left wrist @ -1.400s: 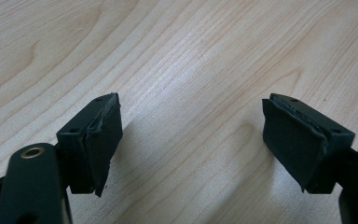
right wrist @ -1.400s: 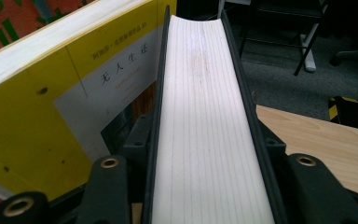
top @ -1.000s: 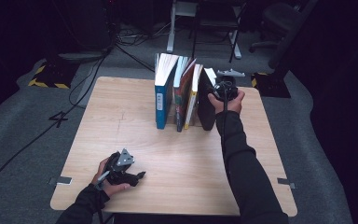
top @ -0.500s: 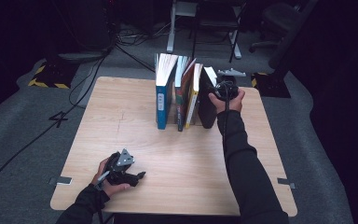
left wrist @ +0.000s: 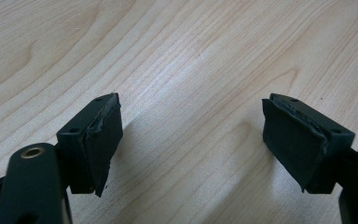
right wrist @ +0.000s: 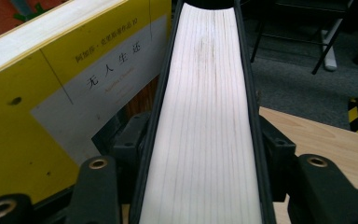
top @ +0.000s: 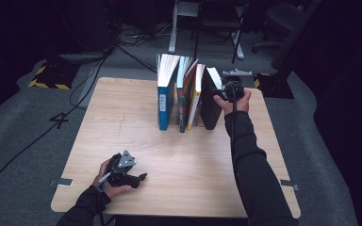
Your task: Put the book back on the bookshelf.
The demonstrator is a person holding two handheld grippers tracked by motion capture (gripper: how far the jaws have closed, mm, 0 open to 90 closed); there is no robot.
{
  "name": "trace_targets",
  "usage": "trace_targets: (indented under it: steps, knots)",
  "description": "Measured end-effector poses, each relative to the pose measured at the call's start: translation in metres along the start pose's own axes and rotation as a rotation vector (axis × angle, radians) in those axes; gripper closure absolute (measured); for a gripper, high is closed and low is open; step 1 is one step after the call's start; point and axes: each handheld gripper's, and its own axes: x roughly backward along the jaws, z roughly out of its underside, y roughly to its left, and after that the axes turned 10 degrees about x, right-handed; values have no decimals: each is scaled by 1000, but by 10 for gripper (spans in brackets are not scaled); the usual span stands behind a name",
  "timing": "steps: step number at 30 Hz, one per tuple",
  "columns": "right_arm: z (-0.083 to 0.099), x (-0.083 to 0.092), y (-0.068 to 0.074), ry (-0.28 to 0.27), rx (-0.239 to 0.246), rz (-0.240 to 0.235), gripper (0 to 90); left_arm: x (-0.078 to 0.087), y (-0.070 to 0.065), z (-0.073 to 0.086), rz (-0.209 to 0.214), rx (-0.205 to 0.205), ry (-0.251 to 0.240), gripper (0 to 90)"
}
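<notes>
High view: my right gripper (top: 227,88) is at the far side of the table (top: 179,188), up against the black book (top: 210,101) that closes the right end of a standing row. Beside that book stand a yellow book (top: 196,96), a thin dark one with a red edge (top: 185,101) and a blue book (top: 165,96), all roughly upright and leaning a little against each other. Compared with a second ago, the hand has barely shifted and the row stands as it did. My left gripper (top: 122,170) lies near the front left corner of the table, well apart from the books, just where it was.

Left gripper view: my jaws stand wide apart over bare wood grain, nothing between the pads (left wrist: 100,140), nothing touched. This hand is idle.

Right gripper view: the black book's page edge (right wrist: 209,116) runs straight up between my jaws, with its dark covers on either side. The yellow book (right wrist: 37,112) sits just beside it to the left, its white label with Chinese lettering facing me. My jaws have just been opening, with the book between them; I cannot make out whether the pads have come off the covers. I judge this as a release: the book is set in the row, and my hold is coming off so it can stand alone.
</notes>
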Motion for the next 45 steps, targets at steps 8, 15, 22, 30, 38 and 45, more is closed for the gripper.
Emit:
trace_targets:
  steps: [8,15,22,30,38,45]
  knots:
    - [4,6,-1,17,8,-39,447,0,0,0,1,-1,1,203]
    - [9,10,-2,32,37,-61,445,0,1,0,3,-3,1,203]
    - [15,18,0,49,74,-72,444,0,1,0,3,-4,1,203]
    - [25,28,-3,59,131,-111,424,0,1,0,4,-3,1,203]
    - [36,39,-2,61,190,-138,399,0,1,0,4,-4,1,203]
    - [49,52,3,62,270,-186,361,0,1,0,4,-5,1,203]
